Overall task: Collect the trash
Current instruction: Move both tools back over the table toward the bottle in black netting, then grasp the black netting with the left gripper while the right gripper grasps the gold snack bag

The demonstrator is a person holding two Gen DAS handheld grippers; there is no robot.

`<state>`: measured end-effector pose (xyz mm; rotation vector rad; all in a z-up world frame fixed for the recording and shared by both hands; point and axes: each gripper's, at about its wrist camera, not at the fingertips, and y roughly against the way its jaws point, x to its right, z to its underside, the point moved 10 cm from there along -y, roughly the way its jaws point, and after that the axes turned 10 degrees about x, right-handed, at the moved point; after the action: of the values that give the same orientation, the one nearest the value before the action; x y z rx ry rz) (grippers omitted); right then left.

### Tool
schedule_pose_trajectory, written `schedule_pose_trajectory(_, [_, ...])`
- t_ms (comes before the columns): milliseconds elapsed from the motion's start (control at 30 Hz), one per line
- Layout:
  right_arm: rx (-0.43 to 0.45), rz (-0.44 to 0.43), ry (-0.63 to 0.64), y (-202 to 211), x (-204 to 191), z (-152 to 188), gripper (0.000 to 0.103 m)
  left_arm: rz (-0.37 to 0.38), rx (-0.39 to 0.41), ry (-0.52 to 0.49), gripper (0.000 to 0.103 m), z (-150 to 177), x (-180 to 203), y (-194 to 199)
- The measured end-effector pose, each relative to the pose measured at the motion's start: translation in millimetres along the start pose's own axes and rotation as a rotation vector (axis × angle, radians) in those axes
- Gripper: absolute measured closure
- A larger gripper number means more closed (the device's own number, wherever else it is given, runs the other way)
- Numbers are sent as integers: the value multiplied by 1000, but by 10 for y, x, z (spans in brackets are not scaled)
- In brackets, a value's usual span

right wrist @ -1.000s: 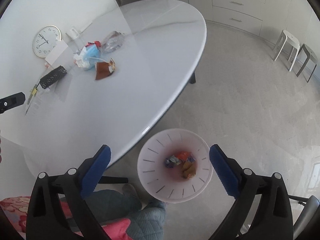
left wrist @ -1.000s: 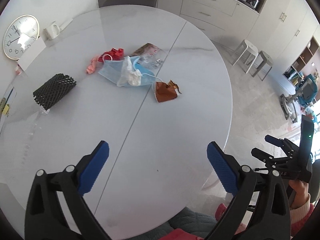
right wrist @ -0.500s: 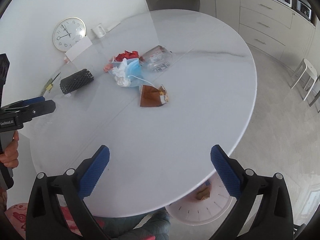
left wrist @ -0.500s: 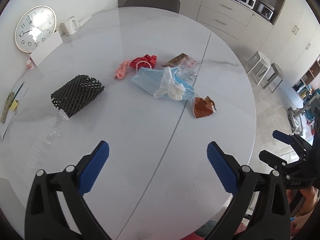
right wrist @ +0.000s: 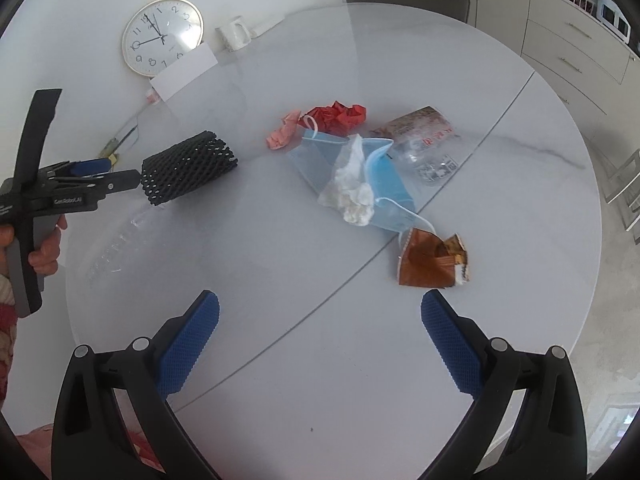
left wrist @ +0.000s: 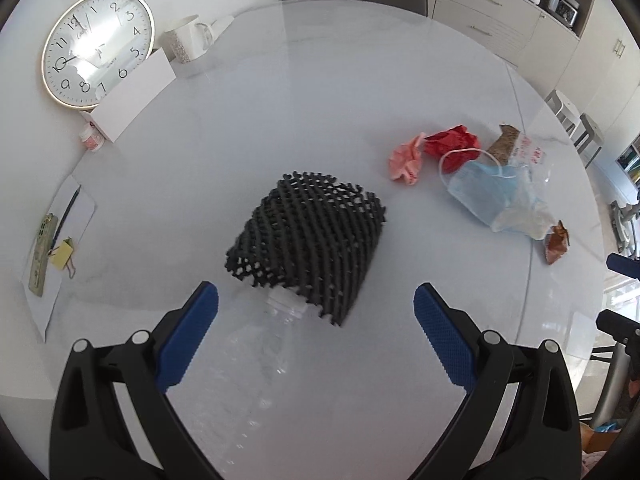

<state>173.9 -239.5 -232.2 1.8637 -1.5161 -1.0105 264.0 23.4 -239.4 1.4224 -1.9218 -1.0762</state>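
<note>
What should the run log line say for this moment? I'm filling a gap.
left hand-held gripper: open, over clear bottle beside black foam net | right hand-held gripper: open, facing brown wrapper | nothing held

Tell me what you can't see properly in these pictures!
- Clear bottle, left wrist view: see-through, its lower end hidden behind the left tongs.
- Bottle's neck: covered by the black foam net.
- Clock, both views: glare and a white card hide part.
- Clear bag: print too small.
</note>
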Motion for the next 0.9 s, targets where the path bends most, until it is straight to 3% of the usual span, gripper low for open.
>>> schedule_pose_trajectory(267, [2, 27, 2, -372, -157, -525, 3, 56, -96, -121, 9, -109, 7, -657])
schedule_pose_trajectory(500, [47, 81, 22, -509, 121, -1167, 3, 48, -171, -150, 11, -127, 141, -1020])
schedule_pose_trajectory(667, [44, 142, -31, -640, 659, -1383, 3, 62, -196, -99, 37, -155, 168, -1130])
schedule_pose_trajectory(733, [21, 158, -71, -741, 908, -1348, 3, 75, -208, -60, 52, -170, 155, -1160])
schedule_pose_trajectory(900, [-59, 167, -176, -1005, 1377, -1174, 3, 112, -186, 8, 75, -273, 183, -1147])
